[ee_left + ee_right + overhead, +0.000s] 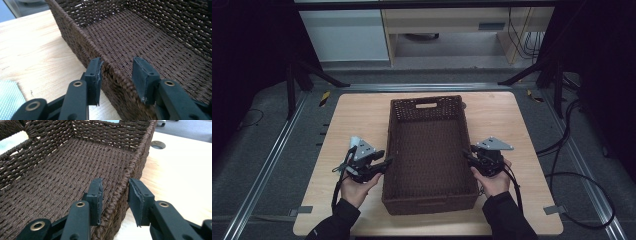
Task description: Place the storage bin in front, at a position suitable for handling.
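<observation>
A dark brown woven basket stands lengthwise in the middle of the wooden table; nothing lies in it. My left gripper is at its left long wall, held by a hand. In the left gripper view the left gripper straddles the basket's rim: one pad is close against the outside, the other is inside with a gap. My right gripper is at the right long wall. In the right gripper view the right gripper straddles the basket's rim with small gaps on both sides.
A light blue cloth lies on the table beside my left gripper. A round hole is in the tabletop beyond the basket's far right corner. Metal rails and cables run on the floor around the table.
</observation>
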Motion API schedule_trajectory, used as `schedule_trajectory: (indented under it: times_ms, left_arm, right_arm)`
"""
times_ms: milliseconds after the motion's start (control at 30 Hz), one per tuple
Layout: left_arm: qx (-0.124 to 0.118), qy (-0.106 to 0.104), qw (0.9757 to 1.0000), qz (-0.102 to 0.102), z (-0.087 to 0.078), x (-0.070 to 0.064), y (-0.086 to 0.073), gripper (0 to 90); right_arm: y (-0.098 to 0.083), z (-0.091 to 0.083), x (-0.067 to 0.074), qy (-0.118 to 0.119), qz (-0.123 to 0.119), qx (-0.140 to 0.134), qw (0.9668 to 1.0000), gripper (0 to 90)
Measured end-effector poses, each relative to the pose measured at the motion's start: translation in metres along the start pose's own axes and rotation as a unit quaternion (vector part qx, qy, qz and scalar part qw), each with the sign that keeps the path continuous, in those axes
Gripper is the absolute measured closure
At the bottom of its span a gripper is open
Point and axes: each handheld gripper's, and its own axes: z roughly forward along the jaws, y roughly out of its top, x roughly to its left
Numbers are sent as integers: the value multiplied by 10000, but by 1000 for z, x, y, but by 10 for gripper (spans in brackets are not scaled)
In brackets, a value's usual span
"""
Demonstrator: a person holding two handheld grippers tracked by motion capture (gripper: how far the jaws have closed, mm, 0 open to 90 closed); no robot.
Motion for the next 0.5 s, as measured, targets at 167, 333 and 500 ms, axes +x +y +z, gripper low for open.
schedule_trajectory:
  times_ms: [167, 333, 500]
  left_arm:
    - [12, 107, 9999, 121, 4, 2, 3, 609]
    - [-78, 168, 9997, 149, 11, 7, 5, 629]
    - [-108, 185, 9997, 136, 16, 12, 8, 644]
  right_arm:
    - [3, 7, -2, 187, 26, 53, 9998, 555]
    - [4, 10, -5, 211, 60, -6, 9998, 497]
    - [6, 17, -8, 203, 200, 17, 9996, 488]
